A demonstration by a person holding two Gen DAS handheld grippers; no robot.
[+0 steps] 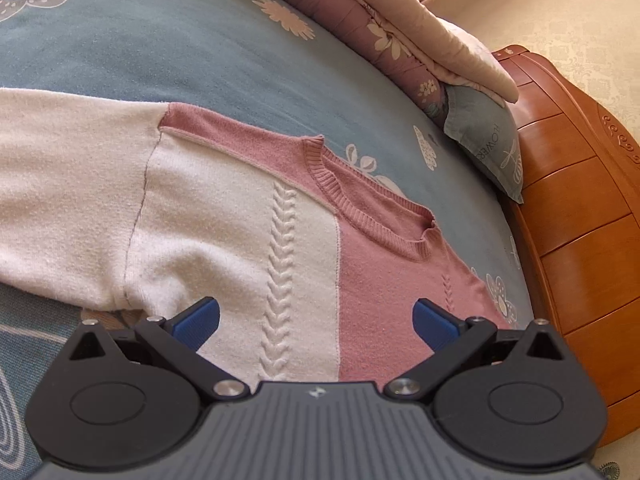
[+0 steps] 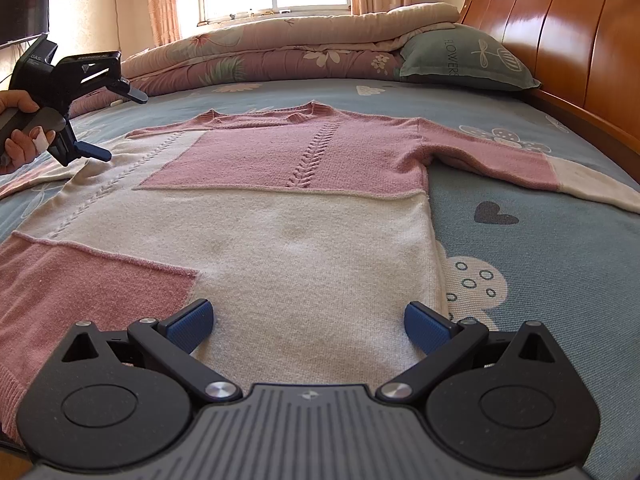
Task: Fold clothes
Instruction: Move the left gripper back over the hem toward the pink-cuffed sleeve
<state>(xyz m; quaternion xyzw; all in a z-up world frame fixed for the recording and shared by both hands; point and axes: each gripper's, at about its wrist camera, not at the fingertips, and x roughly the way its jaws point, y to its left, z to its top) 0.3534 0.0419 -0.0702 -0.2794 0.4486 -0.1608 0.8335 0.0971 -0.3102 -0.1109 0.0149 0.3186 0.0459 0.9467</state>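
On the blue-grey flower-print bed sheet, a pink and cream knitted sweater lies flat and face up, ready for folding.

Its body is spread smooth with both sleeves stretched out to the sides, which I judge is the laid-out starting shape a fold needs. The right gripper hovers low over the cream hem end, jaws spread wide and holding nothing, seemingly lined up to take that edge. The left gripper, held in a person's hand, floats above the cream shoulder near the left sleeve, also spread and empty; its own camera looks across the ribbed pink neckline. A folded floral quilt and grey-green pillow sit pushed back toward the window and the wooden headboard, leaving room.
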